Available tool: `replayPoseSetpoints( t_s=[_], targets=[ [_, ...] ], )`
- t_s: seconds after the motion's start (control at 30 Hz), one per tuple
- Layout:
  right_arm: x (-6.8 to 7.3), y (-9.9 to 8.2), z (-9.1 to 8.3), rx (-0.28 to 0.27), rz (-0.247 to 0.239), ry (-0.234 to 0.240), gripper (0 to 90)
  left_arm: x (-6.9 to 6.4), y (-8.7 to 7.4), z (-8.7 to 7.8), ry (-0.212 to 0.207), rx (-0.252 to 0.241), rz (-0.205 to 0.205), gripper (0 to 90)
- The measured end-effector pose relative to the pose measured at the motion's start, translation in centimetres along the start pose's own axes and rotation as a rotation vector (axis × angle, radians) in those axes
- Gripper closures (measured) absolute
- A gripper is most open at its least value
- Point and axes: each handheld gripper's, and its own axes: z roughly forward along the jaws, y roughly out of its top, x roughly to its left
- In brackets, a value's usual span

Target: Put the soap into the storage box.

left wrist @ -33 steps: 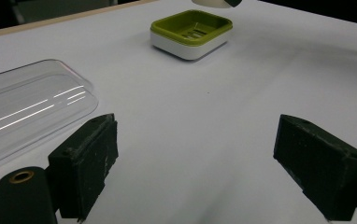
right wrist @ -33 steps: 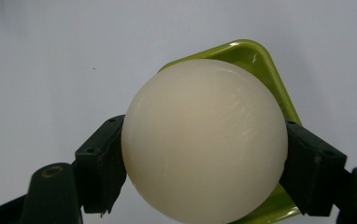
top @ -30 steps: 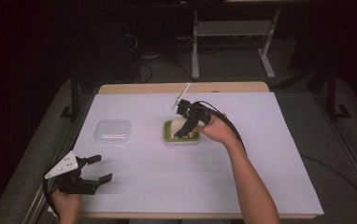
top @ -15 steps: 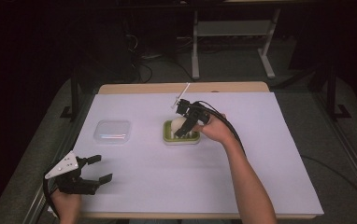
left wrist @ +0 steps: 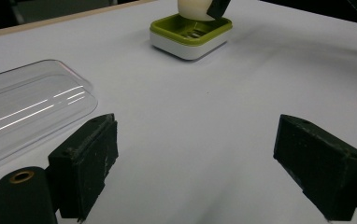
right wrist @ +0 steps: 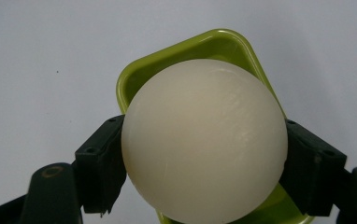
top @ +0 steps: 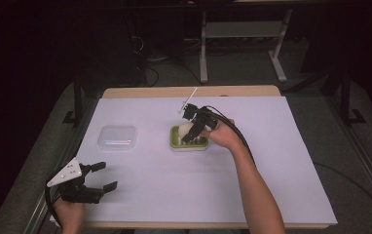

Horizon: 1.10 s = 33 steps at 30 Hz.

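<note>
Right tool [top: 190,132] clamped on the cream, smooth round ball [right wrist: 204,140], just above the lime-green square plastic dish [top: 189,142] at mid-counter. Best kept centred over the dish, lowered gently before release. Left tool [top: 94,177] wide, idle near the left edge.
</note>
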Motion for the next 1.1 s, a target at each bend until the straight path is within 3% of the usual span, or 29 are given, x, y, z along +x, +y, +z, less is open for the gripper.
replayPoseSetpoints(
  t_s=[1.1],
  targets=[
    [-0.3, 0.0, 1.6, 0.049, 0.015, -0.014, 23.5, 0.0, 0.0, 0.1, -0.003, 0.003, 0.000, 13.2]
  ],
)
